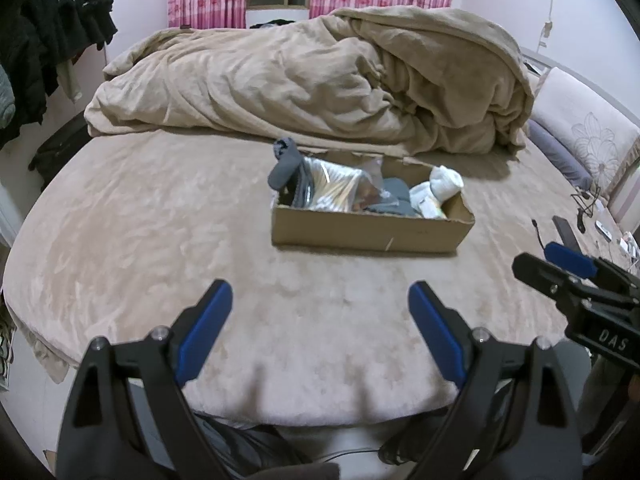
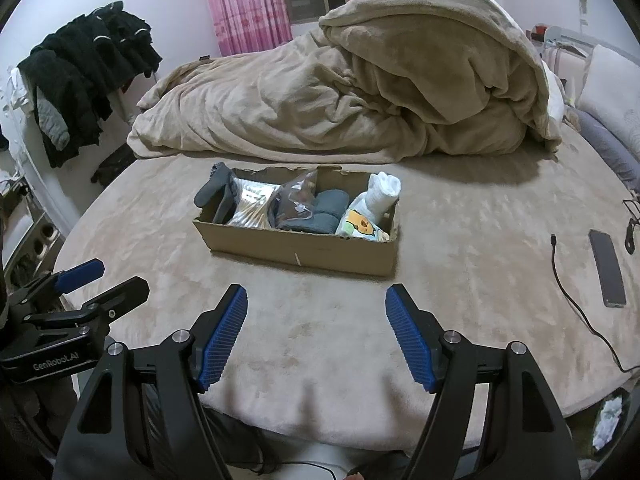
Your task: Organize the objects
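Bed (image 2: 320,320) with beige plush cover. Cardboard box (image 2: 296,250) sits mid-bed. Crumpled beige duvet (image 2: 340,92) heaped just behind box. Phone (image 2: 608,268) lies flat near right edge, black cable (image 2: 576,304) trailing beside it, both well apart from box.

Open right tool (image 2: 316,336) faces cardboard box (image 2: 298,250), apparently holding socks.

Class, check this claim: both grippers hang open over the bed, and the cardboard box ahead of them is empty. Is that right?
Not quite. The cardboard box is full, holding socks and packets, as the right wrist view shows. The left gripper and right gripper do hang open over the bed.
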`<state>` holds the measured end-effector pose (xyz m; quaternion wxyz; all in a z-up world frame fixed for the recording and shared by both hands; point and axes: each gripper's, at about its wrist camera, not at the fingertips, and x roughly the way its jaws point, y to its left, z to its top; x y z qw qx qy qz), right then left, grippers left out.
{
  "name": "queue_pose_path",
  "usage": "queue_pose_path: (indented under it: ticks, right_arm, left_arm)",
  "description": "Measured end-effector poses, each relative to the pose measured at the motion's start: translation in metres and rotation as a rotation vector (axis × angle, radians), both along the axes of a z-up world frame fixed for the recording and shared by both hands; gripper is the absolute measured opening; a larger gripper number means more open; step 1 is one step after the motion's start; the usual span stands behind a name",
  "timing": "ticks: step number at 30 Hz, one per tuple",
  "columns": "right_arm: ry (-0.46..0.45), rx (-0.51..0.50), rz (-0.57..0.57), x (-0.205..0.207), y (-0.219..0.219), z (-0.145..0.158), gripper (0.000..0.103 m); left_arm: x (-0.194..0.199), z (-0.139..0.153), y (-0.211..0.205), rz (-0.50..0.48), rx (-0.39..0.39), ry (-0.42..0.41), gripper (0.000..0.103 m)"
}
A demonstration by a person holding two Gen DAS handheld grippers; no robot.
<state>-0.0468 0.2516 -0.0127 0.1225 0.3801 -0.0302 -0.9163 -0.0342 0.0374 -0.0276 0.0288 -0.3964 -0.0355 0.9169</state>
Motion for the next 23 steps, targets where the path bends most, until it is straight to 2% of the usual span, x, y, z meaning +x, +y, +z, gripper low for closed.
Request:
queue_pose_path:
  ticks: [17, 23]
  right_arm:
    - [-0.001, -0.018, 0.004, -0.003, 0.005, 0.001, 0.075]
    - [0.000, 0.005, 0.008, -0.008, 0.004, -0.003, 0.075]
  left_arm:
    - [-0.009, -0.005, 0.001, 0.014, 0.001, -0.017, 0.091]
    - [-0.017, -0.010, 0.000, 0.000, -0.005, -0.014, 0.091]
